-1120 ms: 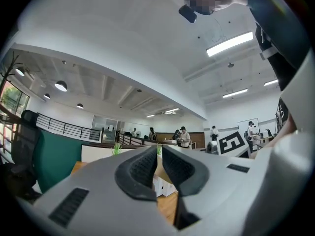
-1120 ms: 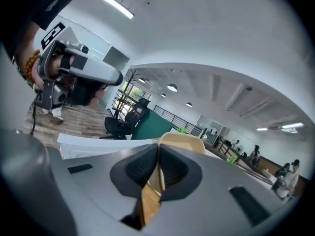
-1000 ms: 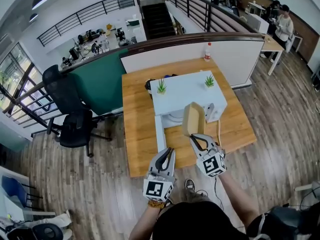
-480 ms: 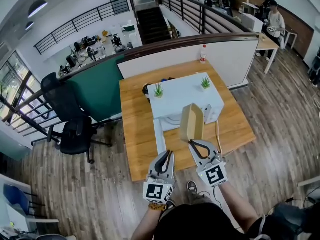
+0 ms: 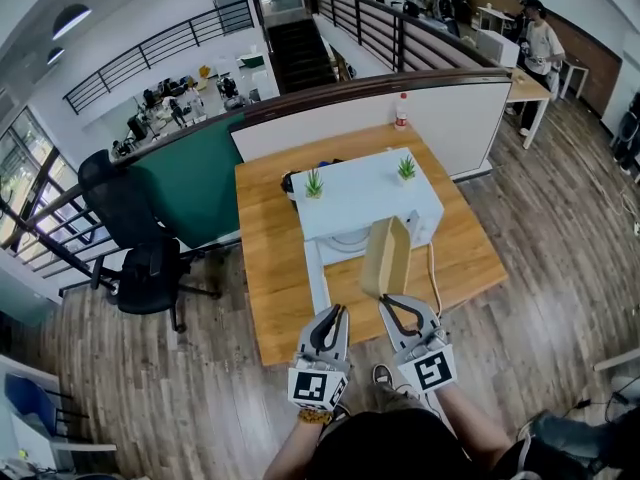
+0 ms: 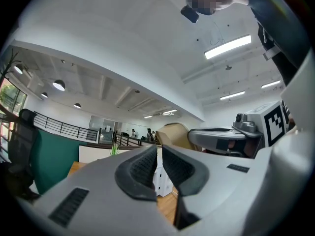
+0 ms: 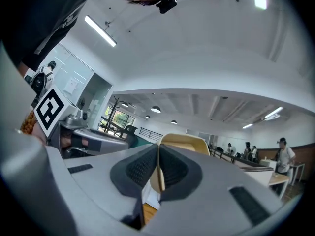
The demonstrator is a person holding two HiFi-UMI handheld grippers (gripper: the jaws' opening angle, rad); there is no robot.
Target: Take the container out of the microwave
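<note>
A tan, open-topped container (image 5: pixel 386 258) hangs tilted on its side in front of the white microwave (image 5: pixel 365 193), over the wooden table's (image 5: pixel 268 268) front part. My right gripper (image 5: pixel 392 302) is shut on its near wall; in the right gripper view the thin tan wall (image 7: pixel 180 142) sits pinched between the pads (image 7: pixel 142 167). My left gripper (image 5: pixel 331 320) is beside it, near the table's front edge, jaws together with nothing between them (image 6: pixel 159 150). The container (image 6: pixel 173 133) and right gripper (image 6: pixel 221 136) show past it. The microwave door (image 5: pixel 318 280) stands swung open on the left.
Two small potted plants (image 5: pixel 314 182) (image 5: pixel 406 168) stand on the microwave's top. A bottle (image 5: pixel 401 111) is at the table's far edge by the partition. A black office chair (image 5: pixel 140 243) stands to the left on the wood floor. A person (image 5: pixel 541 43) stands far right.
The right gripper has drawn the container back from the microwave toward me and a little lower. The left gripper has stayed beside it with its jaws the same.
</note>
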